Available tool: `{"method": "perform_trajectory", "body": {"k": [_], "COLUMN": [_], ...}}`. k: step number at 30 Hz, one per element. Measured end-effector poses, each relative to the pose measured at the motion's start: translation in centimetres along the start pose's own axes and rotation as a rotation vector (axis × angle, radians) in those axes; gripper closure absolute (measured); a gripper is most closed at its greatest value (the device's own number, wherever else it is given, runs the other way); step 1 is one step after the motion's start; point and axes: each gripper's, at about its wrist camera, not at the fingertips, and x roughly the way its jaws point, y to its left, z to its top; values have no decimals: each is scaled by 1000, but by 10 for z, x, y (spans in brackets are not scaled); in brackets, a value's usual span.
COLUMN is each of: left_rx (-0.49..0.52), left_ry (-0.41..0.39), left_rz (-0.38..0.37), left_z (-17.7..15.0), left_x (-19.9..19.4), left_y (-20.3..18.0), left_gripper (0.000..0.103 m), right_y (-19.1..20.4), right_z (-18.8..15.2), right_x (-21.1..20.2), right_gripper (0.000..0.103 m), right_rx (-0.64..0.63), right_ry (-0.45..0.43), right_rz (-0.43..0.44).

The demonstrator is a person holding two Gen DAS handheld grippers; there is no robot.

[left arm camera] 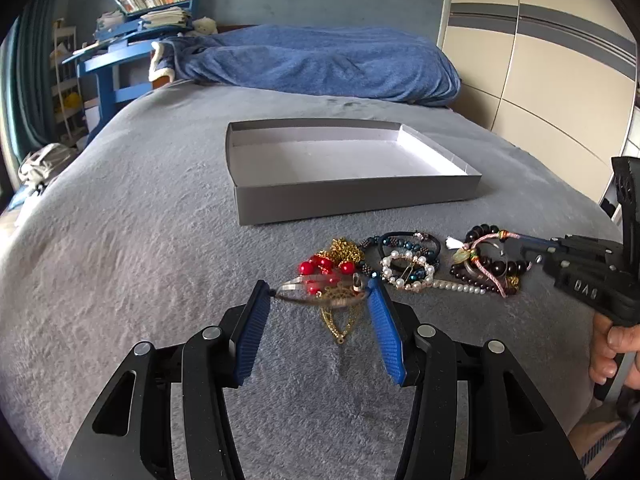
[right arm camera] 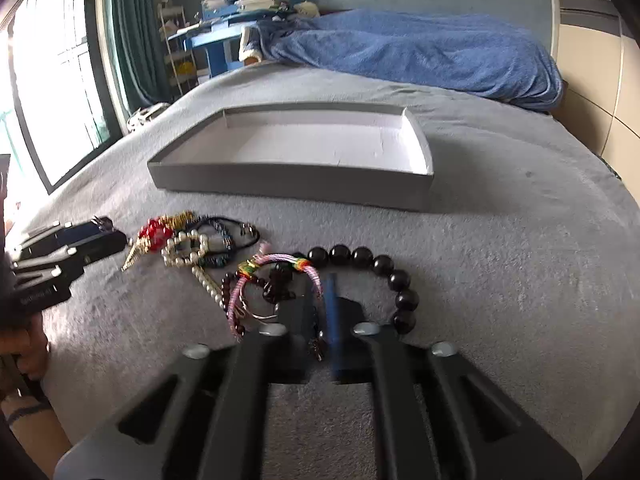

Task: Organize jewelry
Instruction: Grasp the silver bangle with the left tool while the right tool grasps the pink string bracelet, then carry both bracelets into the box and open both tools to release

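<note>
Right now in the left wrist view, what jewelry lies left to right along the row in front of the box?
Red bead cluster → gold chain heap → white pearl bracelet → dark round-bead bracelet with pink cord → right hand-held gripper, shut.

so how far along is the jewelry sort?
Done: nothing; the grey box is empty. In hand: left gripper spans a blurred bangle at the pile's edge, and right gripper is shut among the bracelets; what it grips is unclear. Left: the whole pile on the bed.
</note>
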Motion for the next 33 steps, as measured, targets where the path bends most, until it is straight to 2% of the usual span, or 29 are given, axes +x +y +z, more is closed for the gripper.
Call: {"method": "perform_trajectory", "body": {"k": [7, 14, 19, 26, 33], "left_rx": [0, 2, -5, 5, 14], "left_ry": [-18, -58, -93, -82, -86], "left_rz": [-4, -28, -69, -70, -46], "left_z": [-1, -4, -4, 5, 38], "left_x": [-4, -14, -22, -22, -20], "left_y": [1, 1, 3, 2, 6], "left_gripper": [51, 51, 51, 51, 51], "right_y": [-17, -33, -42, -49, -51], "right_z": [15, 33, 38, 41, 55], "right_x": [-36, -66, -75, -70, -56], "right_gripper": [100, 100, 100, 100, 100], "right_rx": [112, 162, 181, 187, 188], "right_ry": [-96, -166, -178, -166, -160], "right_rz": [62, 63, 54, 43, 52]}}
